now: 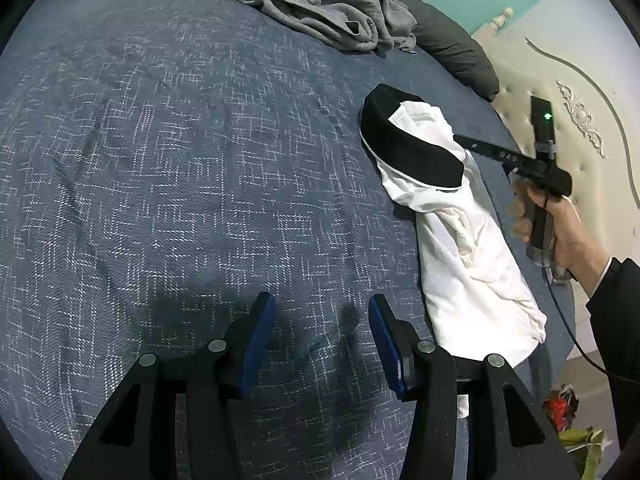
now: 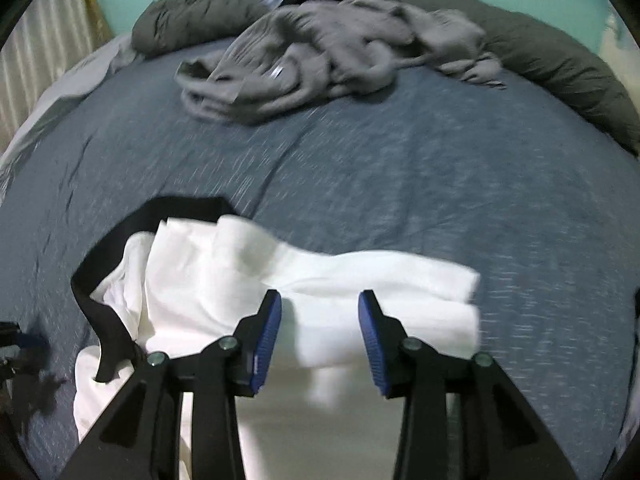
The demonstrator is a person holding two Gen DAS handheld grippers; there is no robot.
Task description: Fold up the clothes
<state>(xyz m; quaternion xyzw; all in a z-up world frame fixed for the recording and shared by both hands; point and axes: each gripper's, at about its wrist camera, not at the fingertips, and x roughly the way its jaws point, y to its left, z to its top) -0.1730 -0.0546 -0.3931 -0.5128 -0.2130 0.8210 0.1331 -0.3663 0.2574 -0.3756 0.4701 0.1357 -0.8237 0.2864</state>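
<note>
A soft, light white garment with a black band (image 1: 452, 216) lies rumpled near the blue bed's (image 1: 180, 160) edge, best pinched at a hem, beneath the spread, empty right gripper (image 2: 320, 334); the left gripper (image 1: 322, 340) gapes too.

The right gripper (image 2: 320, 334) hangs over a white garment (image 2: 224, 280) with a black band (image 2: 116, 320), its blue-padded jaws spread apart with nothing between them. The garment lies bunched at the near edge of the bed (image 2: 400, 184), on a blue-grey cover. A crumpled grey garment (image 2: 320, 56) sits at the far edge, against a dark grey pillow (image 2: 560, 72). The picture is blurred.
</note>
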